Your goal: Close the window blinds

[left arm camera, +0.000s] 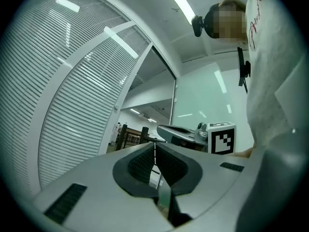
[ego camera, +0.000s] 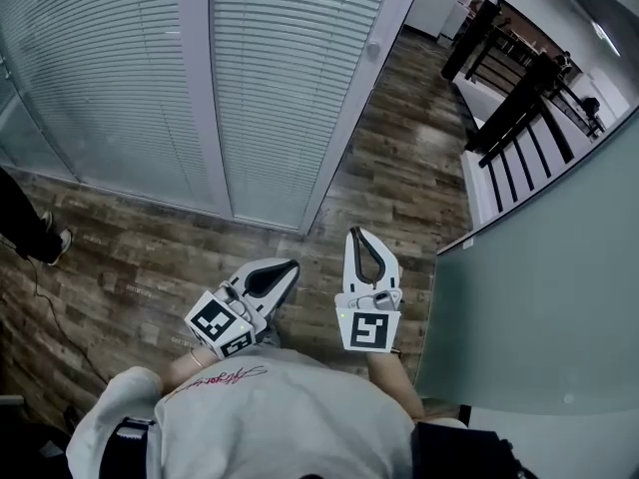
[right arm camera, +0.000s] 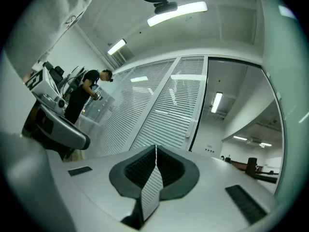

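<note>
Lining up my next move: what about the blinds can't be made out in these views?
Blinds: tops cut off by the head view's upper edge; slat tilt too fine to judge.
Knob on the frame: too small in the head view to identify.

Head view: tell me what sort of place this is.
Probably an office: tall white slatted blinds, a wood-plank floor, and a frosted glass partition.

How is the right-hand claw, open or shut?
Shut. In the right gripper view, the right gripper has its jaws meeting at the tips, with nothing between them.
</note>
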Tool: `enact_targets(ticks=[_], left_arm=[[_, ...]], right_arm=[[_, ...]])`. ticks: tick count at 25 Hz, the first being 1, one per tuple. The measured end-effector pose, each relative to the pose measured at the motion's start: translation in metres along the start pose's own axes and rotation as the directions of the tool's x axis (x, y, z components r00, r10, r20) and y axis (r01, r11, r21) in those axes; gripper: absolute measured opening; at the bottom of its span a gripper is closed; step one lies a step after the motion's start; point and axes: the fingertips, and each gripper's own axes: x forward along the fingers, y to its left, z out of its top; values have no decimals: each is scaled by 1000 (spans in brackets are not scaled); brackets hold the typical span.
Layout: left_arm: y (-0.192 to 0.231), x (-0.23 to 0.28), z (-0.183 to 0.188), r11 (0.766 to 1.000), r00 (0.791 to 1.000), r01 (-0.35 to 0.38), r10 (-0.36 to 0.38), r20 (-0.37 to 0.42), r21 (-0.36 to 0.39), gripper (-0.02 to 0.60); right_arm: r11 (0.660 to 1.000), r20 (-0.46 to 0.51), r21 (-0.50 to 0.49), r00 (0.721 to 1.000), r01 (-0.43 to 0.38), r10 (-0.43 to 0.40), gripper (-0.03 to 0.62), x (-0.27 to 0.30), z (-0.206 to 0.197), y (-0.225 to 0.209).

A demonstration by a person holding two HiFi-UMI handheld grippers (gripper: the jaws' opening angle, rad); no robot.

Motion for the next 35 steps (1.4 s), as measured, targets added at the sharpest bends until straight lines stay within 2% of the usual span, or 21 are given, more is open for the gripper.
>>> enact_targets(ticks=[5, 10, 15, 17, 21, 26, 29, 35], left_arm=[[-20, -24, -14, 1000, 1000, -10, 10, -10, 2, 18], [-34, -37, -18, 1000, 1000, -6, 6, -14, -11, 18], [-44, -47, -20, 1000, 1000, -9, 9, -11, 7, 18], [-44, -49, -20, 1000, 1000, -7, 7, -10, 7, 18], [-42, -47, -19, 1000, 1000, 14, -14, -16, 14, 18], [-39, -47, -6, 999, 1000, 22, -22, -7, 29, 18], [-38, -45, -6, 999, 999, 32, -32, -16, 34, 18], [-33, -42, -10, 999, 1000, 25, -25, -17, 25, 18]], right_arm=[[996, 25, 79, 999, -33, 31, 23, -38, 7, 20], [992, -24, 121, 999, -42, 46, 23, -61, -2, 40], [965, -9, 260, 999, -33, 37, 21, -84, -1, 44], [957, -15, 287, 999, -31, 37, 20, -87, -1, 46], [969, -39, 244, 999, -27, 38, 18, -88, -4, 50], [969, -25, 247, 999, -26, 34, 18, -86, 4, 54], [977, -22, 209, 999, -44, 49, 18, -84, 5, 55], [977, -2, 198, 997, -77, 79, 18, -76, 6, 61]])
